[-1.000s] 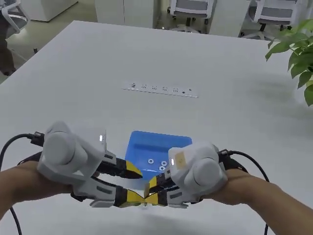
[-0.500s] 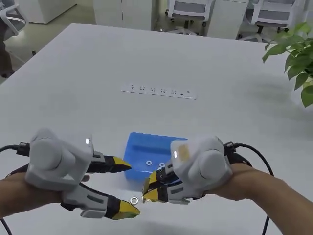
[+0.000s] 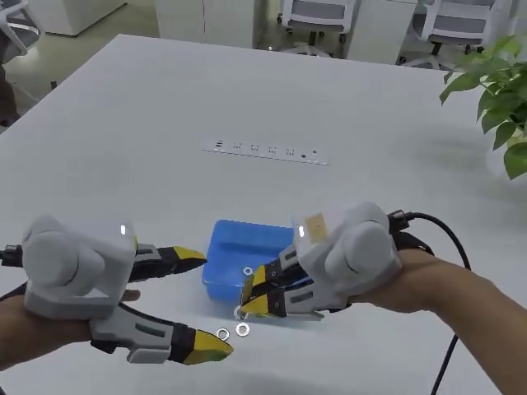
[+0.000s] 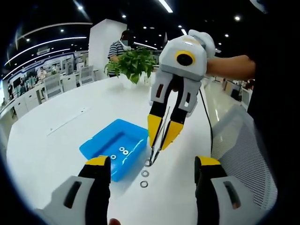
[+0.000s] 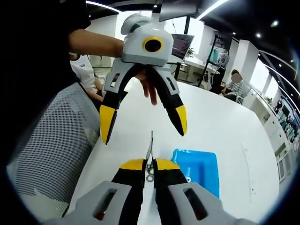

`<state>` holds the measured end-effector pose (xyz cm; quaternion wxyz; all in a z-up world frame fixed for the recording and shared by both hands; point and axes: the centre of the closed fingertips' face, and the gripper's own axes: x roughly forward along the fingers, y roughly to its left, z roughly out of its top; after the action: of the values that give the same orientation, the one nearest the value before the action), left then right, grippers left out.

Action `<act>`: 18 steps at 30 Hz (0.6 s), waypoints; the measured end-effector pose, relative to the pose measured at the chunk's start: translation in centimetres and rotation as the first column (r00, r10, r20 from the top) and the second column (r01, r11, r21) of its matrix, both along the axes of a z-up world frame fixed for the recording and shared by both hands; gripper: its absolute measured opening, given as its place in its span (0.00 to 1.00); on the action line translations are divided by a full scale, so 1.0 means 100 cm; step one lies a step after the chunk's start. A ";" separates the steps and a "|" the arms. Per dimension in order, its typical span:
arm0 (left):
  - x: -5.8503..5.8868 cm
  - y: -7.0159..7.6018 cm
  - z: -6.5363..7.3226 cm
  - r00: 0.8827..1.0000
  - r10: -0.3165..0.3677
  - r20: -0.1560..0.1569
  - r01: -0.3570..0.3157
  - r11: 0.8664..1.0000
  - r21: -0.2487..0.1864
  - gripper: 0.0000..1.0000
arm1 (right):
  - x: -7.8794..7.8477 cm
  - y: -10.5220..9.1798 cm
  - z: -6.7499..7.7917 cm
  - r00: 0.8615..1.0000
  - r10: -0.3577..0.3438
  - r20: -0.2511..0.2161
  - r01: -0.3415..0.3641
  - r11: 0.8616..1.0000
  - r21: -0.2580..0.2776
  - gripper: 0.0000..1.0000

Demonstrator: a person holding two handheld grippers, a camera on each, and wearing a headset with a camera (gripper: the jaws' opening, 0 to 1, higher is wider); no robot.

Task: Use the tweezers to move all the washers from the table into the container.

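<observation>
Washers [image 3: 242, 329] lie at the tip of the tweezers [image 4: 158, 139] clamped in your right gripper [image 3: 254, 299]; left gripper [image 3: 206, 304] gapes.

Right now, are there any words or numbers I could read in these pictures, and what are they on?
No text here can be read.
Marks on the socket strip set in the table: too small to read.
A tan sticker on the right gripper: blurred, nothing legible.
</observation>
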<state>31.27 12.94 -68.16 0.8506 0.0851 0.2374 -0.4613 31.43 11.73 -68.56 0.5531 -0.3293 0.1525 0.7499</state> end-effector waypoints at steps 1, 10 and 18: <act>0.000 0.000 0.000 1.000 0.002 0.003 -0.002 1.000 0.000 0.79 | 0.001 0.000 0.001 1.000 -0.001 0.002 0.001 1.000 0.001 0.07; 0.000 -0.003 0.004 1.000 0.012 0.018 -0.012 1.000 -0.005 0.83 | 0.018 0.003 0.012 1.000 -0.017 0.007 0.017 1.000 0.024 0.07; 0.002 -0.002 0.004 0.999 0.031 0.018 -0.030 0.999 -0.019 0.88 | 0.037 0.006 0.015 0.999 -0.044 0.015 0.044 0.998 0.035 0.07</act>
<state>31.46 12.78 -67.76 0.8605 0.0778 0.2266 -0.4496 35.15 12.30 -67.04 0.5762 -0.3223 0.1424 0.7374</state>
